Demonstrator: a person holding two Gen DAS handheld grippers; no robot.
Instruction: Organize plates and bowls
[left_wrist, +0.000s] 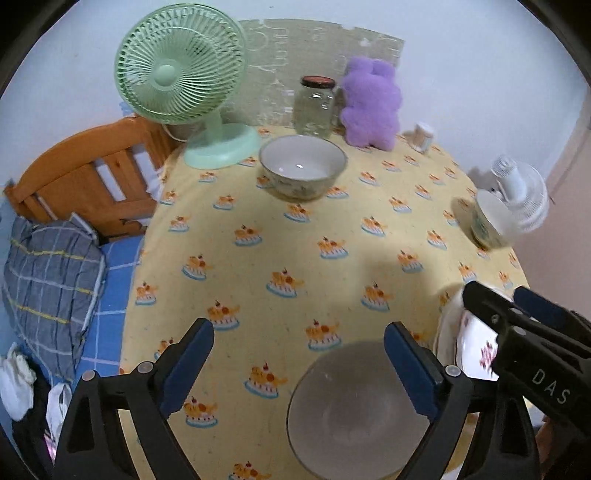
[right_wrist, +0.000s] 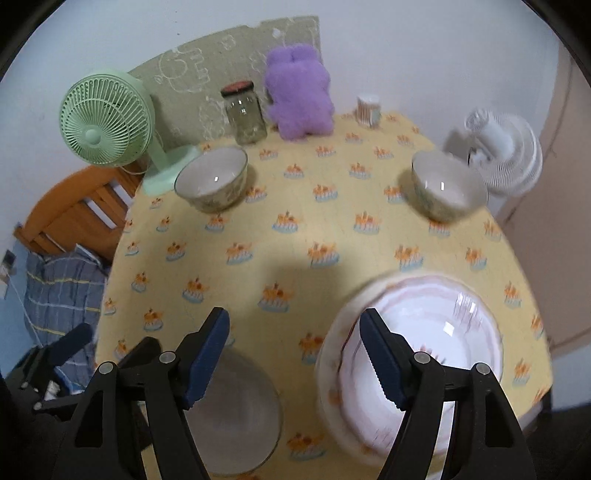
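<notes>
A grey bowl (left_wrist: 354, 413) sits at the table's near edge, under and just right of my open left gripper (left_wrist: 299, 354), whose pads hold nothing. White plates with pink trim (right_wrist: 424, 350) lie stacked at the front right, blurred. My right gripper (right_wrist: 295, 350) hangs open above the gap between the grey bowl (right_wrist: 236, 413) and the plates, its right finger over the plates' left rim. Two patterned bowls stand farther back, one left (right_wrist: 212, 177) and one right (right_wrist: 443, 188). In the left wrist view the right gripper (left_wrist: 506, 295) shows above the plates (left_wrist: 476, 350).
A round table with a yellow cake-print cloth (right_wrist: 314, 229) carries a green fan (right_wrist: 99, 118), a glass jar (right_wrist: 245, 114), a purple plush (right_wrist: 299, 92), a small cup (right_wrist: 367, 109) and a white fan (right_wrist: 502, 151) along its back. A wooden bed frame (left_wrist: 85, 184) and pillow (left_wrist: 51, 288) lie left.
</notes>
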